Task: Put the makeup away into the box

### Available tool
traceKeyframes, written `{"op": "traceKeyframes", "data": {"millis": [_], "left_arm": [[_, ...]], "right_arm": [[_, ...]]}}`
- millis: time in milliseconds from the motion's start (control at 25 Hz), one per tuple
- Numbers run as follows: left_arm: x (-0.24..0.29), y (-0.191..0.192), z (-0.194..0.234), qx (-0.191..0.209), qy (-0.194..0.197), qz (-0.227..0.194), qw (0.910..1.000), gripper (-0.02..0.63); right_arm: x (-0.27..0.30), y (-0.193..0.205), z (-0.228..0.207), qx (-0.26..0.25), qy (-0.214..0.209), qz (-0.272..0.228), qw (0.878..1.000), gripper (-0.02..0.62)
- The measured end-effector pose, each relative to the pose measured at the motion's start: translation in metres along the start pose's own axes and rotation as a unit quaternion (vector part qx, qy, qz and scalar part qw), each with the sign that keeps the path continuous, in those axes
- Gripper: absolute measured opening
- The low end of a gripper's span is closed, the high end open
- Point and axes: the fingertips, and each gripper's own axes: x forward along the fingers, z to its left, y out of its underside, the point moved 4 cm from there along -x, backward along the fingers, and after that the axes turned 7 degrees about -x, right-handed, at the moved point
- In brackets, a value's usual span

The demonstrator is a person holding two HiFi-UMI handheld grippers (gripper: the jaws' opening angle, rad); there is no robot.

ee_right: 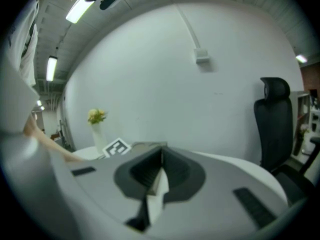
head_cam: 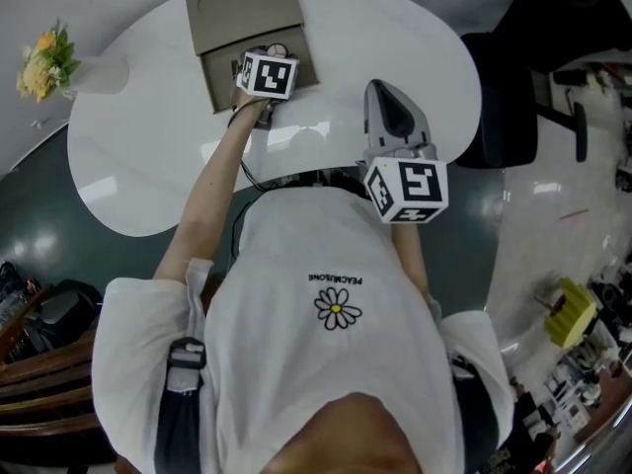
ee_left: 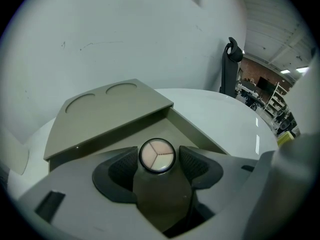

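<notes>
A round compact [ee_left: 157, 155] with three pale shades sits between the jaws of my left gripper [ee_left: 158, 160], over the open compartment of the khaki box [ee_left: 110, 109]. A thin gap shows on each side of it, so the pads do not press on it and the gripper is open. In the head view the left gripper [head_cam: 269, 53] reaches into the box [head_cam: 247, 13] at the far side of the white table [head_cam: 148, 156]. My right gripper [head_cam: 378, 89] hovers over the table's near right part. Its jaws [ee_right: 161, 159] meet with nothing between them.
A vase of yellow flowers [head_cam: 44, 62] stands at the table's left end. A black office chair [head_cam: 533, 67] is at the right, beyond the table edge. The box lid [ee_left: 95, 101] has two round recesses. A white wall rises behind the table.
</notes>
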Motion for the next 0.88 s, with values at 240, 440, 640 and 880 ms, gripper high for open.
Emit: {"op": "traceKeyframes", "data": {"millis": [240,440,640,880], "left_arm": [[-0.012,-0.007,0.002,-0.005,-0.001,-0.034,0.9994,0.275],[-0.048,-0.034,0.003,-0.007,-0.014,-0.097,0.9952,0.273],[-0.107,-0.066,0.010,-0.010,-0.023,-0.177,0.9839,0.263],[-0.205,-0.084,0.020,-0.044,-0.048,-0.327,0.9427,0.091]], "right_arm": [[0.000,0.000,0.009,-0.010,-0.015,0.004,1.000,0.031],[0.010,-0.014,0.011,-0.028,-0.034,-0.013,0.999,0.031],[0.027,-0.040,0.023,-0.056,-0.064,-0.047,0.995,0.031],[0.044,-0.072,0.047,-0.084,-0.106,-0.086,0.987,0.031]]}}
